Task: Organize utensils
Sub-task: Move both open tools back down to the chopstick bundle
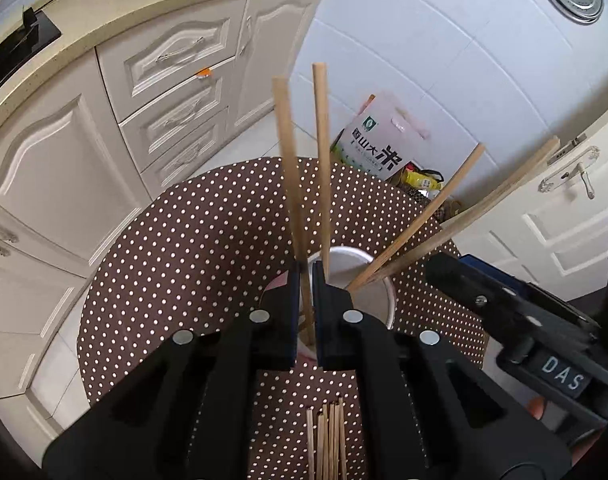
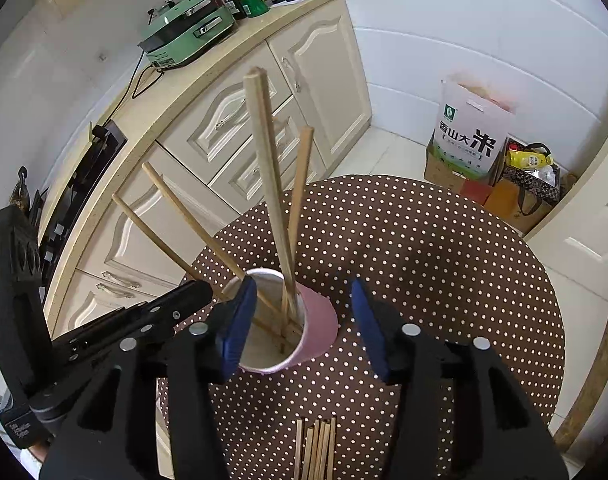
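Wooden chopsticks point(image 1: 287, 168), light, stiff, slick: your left tool point(image 1: 304, 312) is clenched low on two, over the pink cup point(image 2: 299, 332). Right tool point(image 2: 304, 320) released, straddling cup. Spare sticks point(image 2: 316, 448) lie nearer you than the cup.

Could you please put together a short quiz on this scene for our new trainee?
1. True or false: the right gripper is clamped on the pink cup.
2. What is pinched in the left gripper? A. a fork; B. a chopstick; C. the cup's rim.
3. Where do the loose chopsticks lie?

Key
1. False: its jaws stand open over the cup and grip nothing.
2. B.
3. Flat in a bundle on the dotted tablecloth, on the near side of the cup.
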Demonstrator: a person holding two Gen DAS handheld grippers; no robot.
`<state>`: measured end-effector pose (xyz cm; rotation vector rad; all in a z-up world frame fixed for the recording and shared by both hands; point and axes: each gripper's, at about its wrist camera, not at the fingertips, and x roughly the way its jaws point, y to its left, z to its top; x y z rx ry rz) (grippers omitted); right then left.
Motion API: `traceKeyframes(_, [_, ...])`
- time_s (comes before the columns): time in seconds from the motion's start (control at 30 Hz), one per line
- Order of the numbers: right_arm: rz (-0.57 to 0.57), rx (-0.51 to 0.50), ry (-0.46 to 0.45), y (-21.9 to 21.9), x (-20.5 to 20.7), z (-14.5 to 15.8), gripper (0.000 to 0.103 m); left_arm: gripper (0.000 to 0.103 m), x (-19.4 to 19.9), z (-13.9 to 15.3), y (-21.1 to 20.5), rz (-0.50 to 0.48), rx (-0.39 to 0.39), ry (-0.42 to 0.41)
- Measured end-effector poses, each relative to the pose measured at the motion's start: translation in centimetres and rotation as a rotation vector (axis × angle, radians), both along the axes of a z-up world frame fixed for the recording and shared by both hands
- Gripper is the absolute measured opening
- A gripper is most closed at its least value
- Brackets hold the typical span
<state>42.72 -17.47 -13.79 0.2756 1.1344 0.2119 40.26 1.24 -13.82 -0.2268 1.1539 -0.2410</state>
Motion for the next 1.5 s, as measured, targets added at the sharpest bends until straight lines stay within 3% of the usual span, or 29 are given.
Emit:
traceKeyframes(0.27, [-0.021, 0.000, 0.024, -0.7, -1.2, -0.3, 0.056, 0.007, -0.8, -0.2, -0.3, -0.026, 0.044, 0.021])
traceKeyframes(0.3, [-0.022, 0.000, 0.026, -0.8, -1.3, -0.3, 0.056, 0.012, -0.9, -0.2, -0.3, -0.026, 0.047, 0.024])
traceKeyframes(0.37, [-0.025, 0.000, 0.029, -1.0, -1.6, -0.3, 0.057, 0.033, -1.3, -0.1, -0.1, -0.017, 0.046, 0.019])
traceKeyframes(0.4, [-0.028, 0.000, 0.031, -1.0, -1.7, -0.3, 0.057, 0.055, -1.5, 0.1, 0.0, -0.011, 0.048, 0.004])
traceKeyframes(0.43, [-0.031, 0.000, 0.034, -1.1, -1.9, -0.3, 0.058, 0.058, -2.0, 0.6, 0.1, 0.000, 0.056, -0.038])
traceKeyframes(0.57, [-0.045, 0.003, 0.043, -1.5, -2.3, -0.3, 0.058, 0.058, -2.8, 1.3, -0.3, -0.010, 0.117, -0.078])
traceKeyframes(0.9, [-0.047, 0.000, 0.024, -2.0, -3.6, 0.7, 0.059, 0.060, -4.7, 2.2, -0.5, -0.023, 0.145, -0.110])
traceKeyframes(0.97, [-0.048, -0.003, 0.019, -2.1, -4.0, 0.9, 0.067, 0.062, -5.2, 2.3, -0.5, -0.022, 0.146, -0.114])
traceKeyframes(1.2, [-0.057, -0.013, 0.008, -2.2, -5.7, 1.4, 0.075, 0.071, -7.2, 2.8, -0.4, -0.014, 0.150, -0.113])
traceKeyframes(1.27, [-0.065, -0.011, 0.004, -2.3, -6.1, 1.4, 0.082, 0.073, -7.7, 2.9, -0.4, -0.014, 0.155, -0.116])
traceKeyframes(1.5, [-0.046, -0.019, -0.014, -2.3, -7.9, 1.7, 0.084, 0.076, -9.6, 3.1, -0.3, -0.016, 0.176, -0.134])
